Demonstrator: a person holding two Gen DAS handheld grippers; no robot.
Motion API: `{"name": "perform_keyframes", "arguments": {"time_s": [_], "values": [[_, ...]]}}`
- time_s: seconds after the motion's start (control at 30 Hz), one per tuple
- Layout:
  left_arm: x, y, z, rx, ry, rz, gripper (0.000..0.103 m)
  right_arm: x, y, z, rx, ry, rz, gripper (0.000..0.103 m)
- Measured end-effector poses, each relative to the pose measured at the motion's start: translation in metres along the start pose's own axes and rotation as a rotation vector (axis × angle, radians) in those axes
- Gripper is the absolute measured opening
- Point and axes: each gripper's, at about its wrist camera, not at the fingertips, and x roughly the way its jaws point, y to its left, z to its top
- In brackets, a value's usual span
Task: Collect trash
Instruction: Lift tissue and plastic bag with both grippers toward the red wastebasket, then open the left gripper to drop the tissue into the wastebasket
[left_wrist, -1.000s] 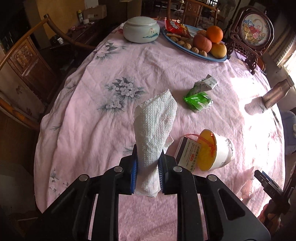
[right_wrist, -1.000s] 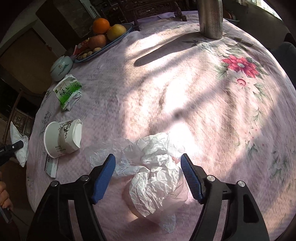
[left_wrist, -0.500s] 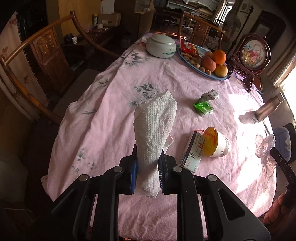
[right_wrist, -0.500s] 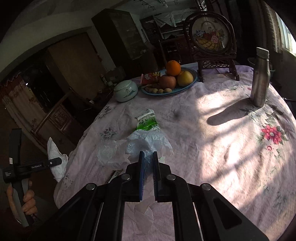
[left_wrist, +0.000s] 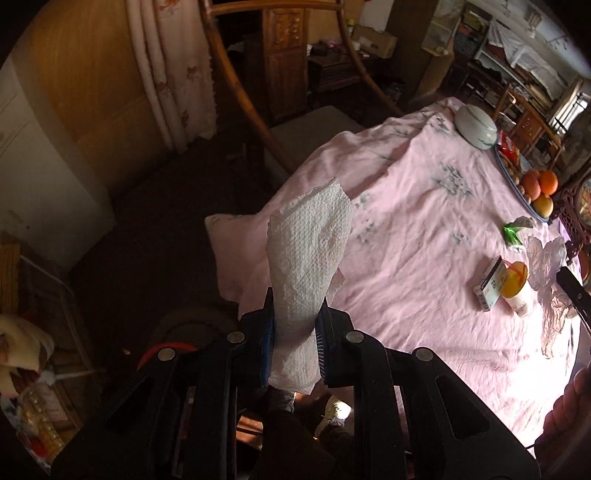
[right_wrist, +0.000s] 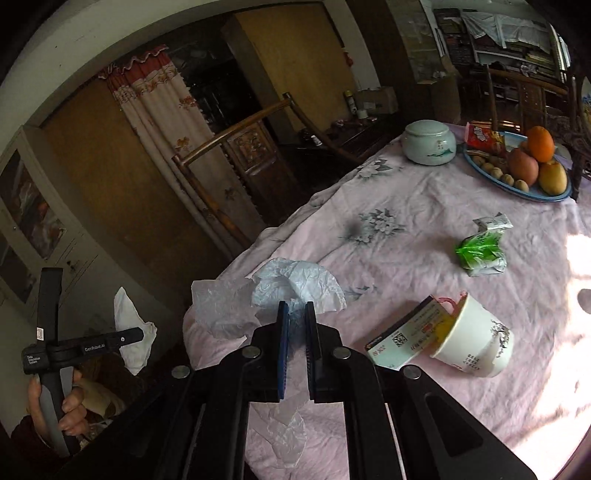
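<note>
My left gripper is shut on a white paper towel that stands up between its blue pads, held out past the table's edge over the dark floor. My right gripper is shut on a crumpled clear plastic bag, lifted above the pink tablecloth. Still on the cloth lie a tipped paper cup, a small card box against it, and a crushed green carton. The right wrist view also shows the left gripper with the towel, held in a hand.
A fruit tray with an orange and apples, a lidded ceramic jar and a red snack packet sit at the table's far side. A wooden chair stands beside the table. A curtain hangs at the back wall.
Both grippers have pulled back and swung left off the table. The right gripper closed on the plastic bag and lifted it. The left keeps hold of the paper towel.
</note>
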Motion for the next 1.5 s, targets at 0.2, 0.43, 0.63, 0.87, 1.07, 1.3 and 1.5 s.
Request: {"name": "perform_keyframes", "arguments": {"time_s": [0.2, 0.43, 0.63, 0.87, 1.07, 1.3, 1.5], "values": [[-0.018, 0.070, -0.053, -0.217, 0.038, 0.099, 0.020, 0.038, 0.046, -0.010, -0.104, 0.111, 0.155, 0.009], [-0.030, 0.136, -0.103, -0.427, 0.069, 0.173, 0.021, 0.050, 0.091, -0.012, -0.196, 0.141, 0.257, 0.009], [-0.008, 0.161, -0.125, -0.498, 0.141, 0.173, 0.022, 0.050, 0.097, -0.014, -0.209, 0.159, 0.250, 0.009], [0.018, 0.174, -0.132, -0.542, 0.197, 0.177, 0.034, 0.050, 0.089, -0.014, -0.190, 0.171, 0.201, 0.009], [0.020, 0.184, -0.132, -0.577, 0.190, 0.205, 0.067, 0.052, 0.092, -0.013, -0.187, 0.170, 0.194, 0.009], [0.015, 0.189, -0.133, -0.596, 0.185, 0.218, 0.071, 0.060, 0.100, -0.016, -0.200, 0.192, 0.223, 0.009], [0.005, 0.192, -0.139, -0.613, 0.172, 0.245, 0.075, 0.068, 0.115, -0.024, -0.241, 0.235, 0.262, 0.009]]}}
